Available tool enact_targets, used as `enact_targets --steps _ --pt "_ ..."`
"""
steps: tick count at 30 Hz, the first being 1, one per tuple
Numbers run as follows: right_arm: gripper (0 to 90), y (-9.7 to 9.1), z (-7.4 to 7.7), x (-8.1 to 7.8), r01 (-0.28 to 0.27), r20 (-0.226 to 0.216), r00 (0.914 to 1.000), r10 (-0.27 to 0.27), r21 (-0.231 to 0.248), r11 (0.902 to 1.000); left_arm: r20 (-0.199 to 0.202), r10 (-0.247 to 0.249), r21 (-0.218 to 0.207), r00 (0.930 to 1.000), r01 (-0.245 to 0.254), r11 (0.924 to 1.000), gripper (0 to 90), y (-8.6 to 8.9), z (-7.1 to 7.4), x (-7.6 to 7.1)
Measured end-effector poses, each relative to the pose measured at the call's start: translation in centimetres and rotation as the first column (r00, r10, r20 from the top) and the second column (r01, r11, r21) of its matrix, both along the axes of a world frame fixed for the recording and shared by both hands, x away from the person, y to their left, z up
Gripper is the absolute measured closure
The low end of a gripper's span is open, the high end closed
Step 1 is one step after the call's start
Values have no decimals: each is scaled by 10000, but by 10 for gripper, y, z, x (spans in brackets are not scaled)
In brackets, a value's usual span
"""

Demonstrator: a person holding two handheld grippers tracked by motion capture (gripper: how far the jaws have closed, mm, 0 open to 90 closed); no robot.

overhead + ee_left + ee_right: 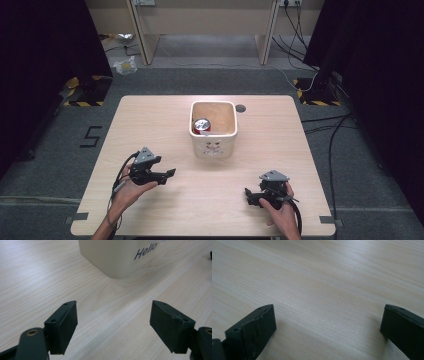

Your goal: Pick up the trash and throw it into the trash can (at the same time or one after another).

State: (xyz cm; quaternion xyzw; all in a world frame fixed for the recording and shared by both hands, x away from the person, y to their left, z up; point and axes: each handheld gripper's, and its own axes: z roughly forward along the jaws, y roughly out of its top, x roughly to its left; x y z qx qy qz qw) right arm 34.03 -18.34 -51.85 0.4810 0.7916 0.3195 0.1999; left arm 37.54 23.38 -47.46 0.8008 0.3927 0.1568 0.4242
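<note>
Both my black two-jaw grippers — left [171,172] and right [246,191] — are hovering wide open and empty near the table's front edge, since the red drink can [202,125] is already sitting inside the cream square tub [214,149].

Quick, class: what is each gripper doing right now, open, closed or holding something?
Left gripper: open, holding nothing, bare table between its jaws.
Right gripper: open, holding nothing.

A pale wooden table [150,120] — one cream bin [214,145] sits on it.
</note>
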Motion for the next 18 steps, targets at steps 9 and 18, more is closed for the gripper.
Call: enact_targets --steps 9,18 --pt "2 0 0 0 0 2 10000 0 -2 10000 -197 -13 49 9998 14 10000 212 6 -12 -5" --pt "2 0 0 0 2 1 10000 -2 0 10000 -176 18 74 9998 -17 10000 213 10 -22 -10"
